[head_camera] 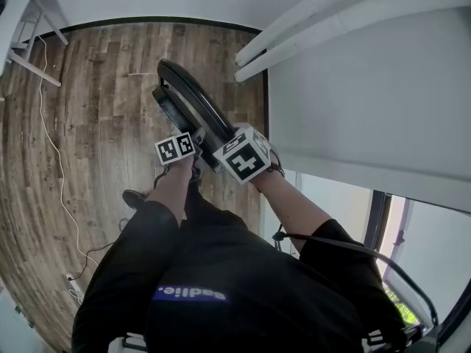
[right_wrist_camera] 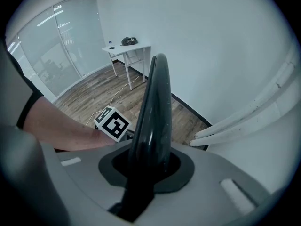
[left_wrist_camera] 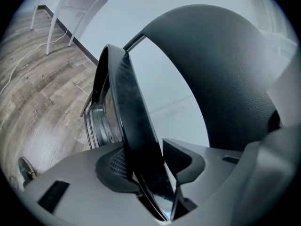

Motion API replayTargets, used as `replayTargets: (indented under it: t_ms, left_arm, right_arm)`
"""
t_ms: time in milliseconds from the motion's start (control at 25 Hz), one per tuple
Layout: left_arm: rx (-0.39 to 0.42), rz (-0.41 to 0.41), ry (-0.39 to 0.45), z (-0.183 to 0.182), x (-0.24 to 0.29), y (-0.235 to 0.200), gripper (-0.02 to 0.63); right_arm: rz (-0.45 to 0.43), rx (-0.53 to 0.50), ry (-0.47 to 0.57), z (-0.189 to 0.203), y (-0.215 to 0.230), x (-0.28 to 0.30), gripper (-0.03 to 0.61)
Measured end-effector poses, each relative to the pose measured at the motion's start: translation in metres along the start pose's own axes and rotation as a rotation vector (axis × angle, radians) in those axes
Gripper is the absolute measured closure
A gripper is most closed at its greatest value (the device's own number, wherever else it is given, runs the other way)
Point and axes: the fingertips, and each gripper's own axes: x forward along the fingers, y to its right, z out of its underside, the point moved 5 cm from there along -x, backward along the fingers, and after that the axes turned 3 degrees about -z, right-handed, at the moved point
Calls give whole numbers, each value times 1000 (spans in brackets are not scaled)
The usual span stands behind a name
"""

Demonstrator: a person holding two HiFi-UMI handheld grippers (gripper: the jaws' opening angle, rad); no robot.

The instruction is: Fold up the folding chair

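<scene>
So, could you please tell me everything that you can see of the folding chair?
The chair is black and mostly glossy, with rounded panels that look like plastic and chrome-looking wire behind one. Its panels lie close together, nearly folded, seen edge-on over the wood floor. The left gripper and the right gripper each clamp a panel's edge.

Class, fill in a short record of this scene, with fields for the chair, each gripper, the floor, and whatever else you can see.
chair: black folding chair, looks almost folded
left gripper: shut on a thin black panel of the chair
right gripper: shut on the chair's rounded black edge
floor: wood planks
on the floor: white cable
nearby: small white table by the wall
</scene>
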Motion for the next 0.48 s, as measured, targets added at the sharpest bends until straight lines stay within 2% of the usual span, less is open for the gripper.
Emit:
replayTargets:
  t_ms: [280,480]
  left_arm:
    - [56,37,-37,8,-13,5,442]
    - [126,48,-70,15,-48,-4,443]
  right_arm:
    - [10,32,5,2,18,-1,517]
    - [19,56,21,2,26,-3,517]
